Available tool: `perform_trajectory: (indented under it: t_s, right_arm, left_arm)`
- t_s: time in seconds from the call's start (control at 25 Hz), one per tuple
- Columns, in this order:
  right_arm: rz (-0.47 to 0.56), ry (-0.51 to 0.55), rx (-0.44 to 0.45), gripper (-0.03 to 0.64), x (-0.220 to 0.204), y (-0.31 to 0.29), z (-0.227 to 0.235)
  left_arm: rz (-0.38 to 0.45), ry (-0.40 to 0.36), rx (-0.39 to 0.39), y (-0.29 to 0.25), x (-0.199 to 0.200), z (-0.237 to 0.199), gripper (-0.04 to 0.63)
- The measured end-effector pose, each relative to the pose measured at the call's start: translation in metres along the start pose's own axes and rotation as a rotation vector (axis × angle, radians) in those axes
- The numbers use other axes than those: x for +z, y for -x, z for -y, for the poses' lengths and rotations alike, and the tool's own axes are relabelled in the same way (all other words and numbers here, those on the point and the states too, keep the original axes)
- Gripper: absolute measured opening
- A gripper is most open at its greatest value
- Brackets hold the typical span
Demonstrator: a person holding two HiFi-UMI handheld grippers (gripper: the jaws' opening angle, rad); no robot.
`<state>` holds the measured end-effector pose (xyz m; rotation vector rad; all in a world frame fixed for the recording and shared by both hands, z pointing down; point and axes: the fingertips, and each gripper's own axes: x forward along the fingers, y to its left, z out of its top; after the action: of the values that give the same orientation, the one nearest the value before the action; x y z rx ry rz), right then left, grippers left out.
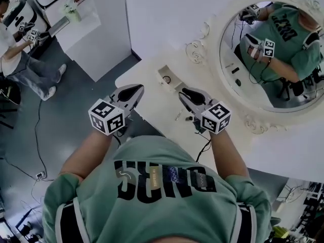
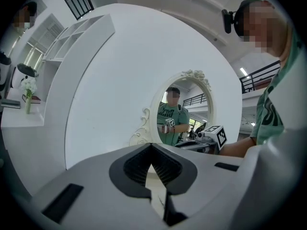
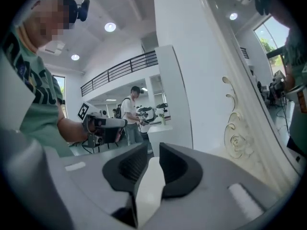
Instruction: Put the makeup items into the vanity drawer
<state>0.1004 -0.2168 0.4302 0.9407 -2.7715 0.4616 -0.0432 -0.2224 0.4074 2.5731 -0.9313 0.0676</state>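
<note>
- Two handheld grippers hover over one white vanity top (image 1: 152,99). The left gripper (image 1: 135,89) is at the front edge and the right gripper (image 1: 185,92) is further along, with two marker cubes (image 1: 107,117) facing up.
- Two small makeup items (image 1: 178,115) lie on the vanity top just beside the right gripper, on the person's side. One small open box (image 1: 166,76) sits beyond them, nearer the wall. Only the head view shows these.
- One oval mirror (image 1: 276,54) in a scrolled frame reflects the person in the green shirt.
- In the left gripper view, the left gripper (image 2: 151,146) has its jaws clenched tip to tip, with nothing between them. This view faces the mirror (image 2: 184,109) head-on, with the right gripper (image 2: 180,145) at its side.
- In the right gripper view, the right gripper (image 3: 152,150) has its jaws slightly parted and grips nothing. Only the white tabletop shows through the gap. This view looks the other way, past the left gripper (image 3: 123,123) to a second person (image 3: 129,111) standing. The head view catches that person at its top left corner (image 1: 12,49).
</note>
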Motion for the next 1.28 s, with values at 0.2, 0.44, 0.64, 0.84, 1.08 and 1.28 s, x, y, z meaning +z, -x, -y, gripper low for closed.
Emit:
perform_trajectory:
  t_s: [0.2, 0.44, 0.64, 0.84, 1.08, 1.28]
  right_arm:
    - [0.095, -0.050, -0.061, 0.018, 0.010, 0.018, -0.008]
    - [0.137, -0.096, -0.074, 0.009, 0.011, 0.026, -0.018]
    - [0.147, -0.109, -0.053, 0.008, 0.011, 0.026, -0.026]
    - [0.156, -0.111, -0.048, 0.008, 0.013, 0.032, -0.028]
    - [0.170, -0.121, -0.056, 0.008, 0.015, 0.038, -0.027]
    - [0.166, -0.116, -0.063, 0.008, 0.014, 0.038, -0.026]
  left_arm:
    - [0.013, -0.002, -0.028, 0.014, 0.002, 0.016, 0.003]
    - [0.024, -0.009, -0.039, 0.026, 0.000, 0.019, 0.003]
    - [0.027, -0.008, -0.032, 0.031, -0.003, 0.019, 0.003]
    - [0.030, -0.013, -0.034, 0.034, -0.003, 0.022, 0.003]
    - [0.029, -0.013, -0.031, 0.037, -0.002, 0.024, 0.003]
    - [0.025, -0.012, -0.031, 0.037, -0.003, 0.024, 0.003]
